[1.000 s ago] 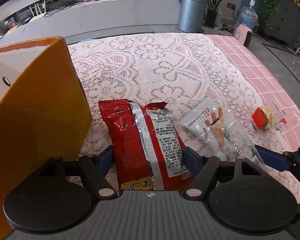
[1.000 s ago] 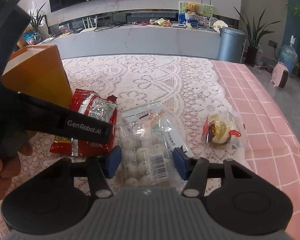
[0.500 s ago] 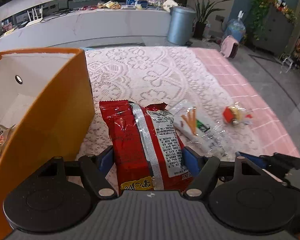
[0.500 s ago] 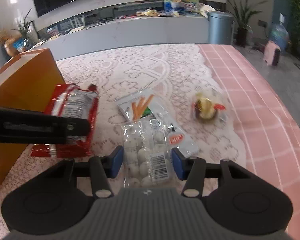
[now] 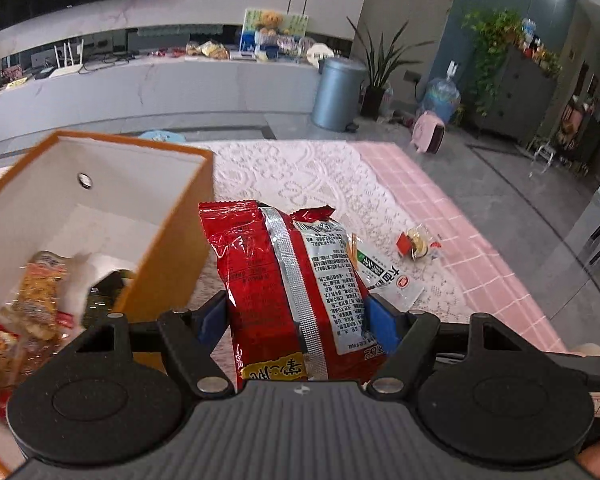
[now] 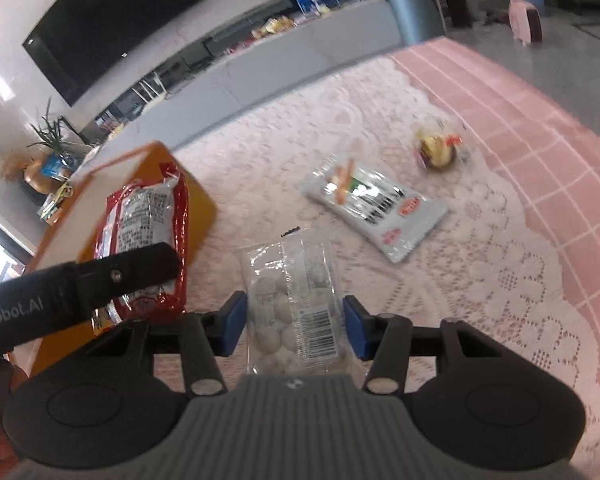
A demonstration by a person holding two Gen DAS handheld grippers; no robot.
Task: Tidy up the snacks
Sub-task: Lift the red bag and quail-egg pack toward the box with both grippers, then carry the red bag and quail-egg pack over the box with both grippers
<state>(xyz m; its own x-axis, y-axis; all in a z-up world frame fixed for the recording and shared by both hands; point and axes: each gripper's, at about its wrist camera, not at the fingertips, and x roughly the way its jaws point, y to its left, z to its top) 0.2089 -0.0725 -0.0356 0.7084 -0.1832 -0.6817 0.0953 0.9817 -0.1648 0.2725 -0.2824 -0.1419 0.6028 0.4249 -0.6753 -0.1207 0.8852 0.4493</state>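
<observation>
From the left wrist view, the left tool (image 5: 296,320) pinches a glossy red foil snack packet (image 5: 288,292) between its blue pads, the crinkled bag standing upright with a silver crimped seam down its back and a white printed panel. Just left of the packet stands the orange cardboard box (image 5: 168,248), open-topped, white inside, with a metal eyelet in its far wall; crumpled snack wrappers (image 5: 40,300) lie on its floor. Right of the packet, partly hidden behind it, a flat white sachet (image 5: 384,276) lies on the lace cloth (image 5: 300,176), and farther right a small clear-wrapped sweet (image 5: 416,242) sits where the lace meets the pink checked cloth (image 5: 460,240) of the counter. From the right wrist view, the right tool (image 6: 296,326) pinches a clear plastic bag of pale round balls (image 6: 292,308) bearing a barcode label, held above the lace. Left of that bag, the left tool's black finger crosses the red packet beside the orange box. Right of and beyond the bag lie the white sachet with orange sticks pictured on it and, farther away, the small round sweet, blurred.
</observation>
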